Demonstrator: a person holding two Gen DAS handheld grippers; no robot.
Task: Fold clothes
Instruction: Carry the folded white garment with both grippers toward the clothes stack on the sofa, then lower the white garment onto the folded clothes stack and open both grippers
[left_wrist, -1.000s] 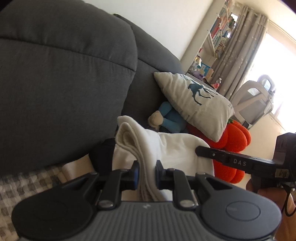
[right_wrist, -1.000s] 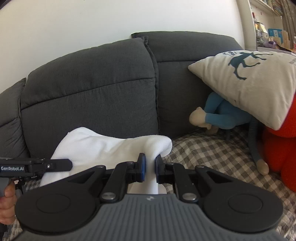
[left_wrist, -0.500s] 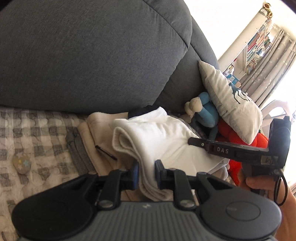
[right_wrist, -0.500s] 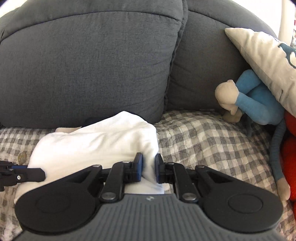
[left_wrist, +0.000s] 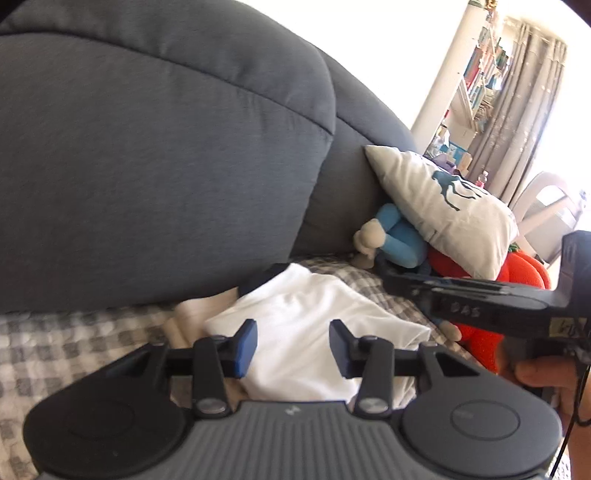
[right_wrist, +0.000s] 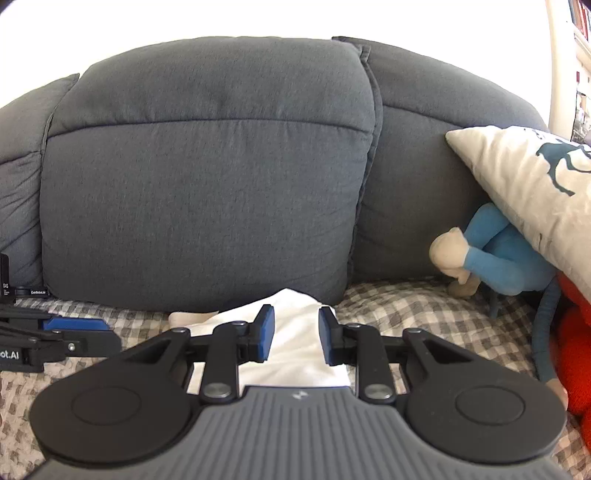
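White folded garment (left_wrist: 314, 325) lies on the checked sofa cover (right_wrist: 406, 314), against the grey back cushion (right_wrist: 207, 192). Left gripper (left_wrist: 293, 345) and right gripper (right_wrist: 293, 334) are opening, fingers straddling the cloth without pressing it.

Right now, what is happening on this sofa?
A person is folding clothes with a claw in each hand. The folded white garment lies on the checked sofa cover, partly on other clothes. The left claw and right claw are both opening, the cloth loose between their jaws.
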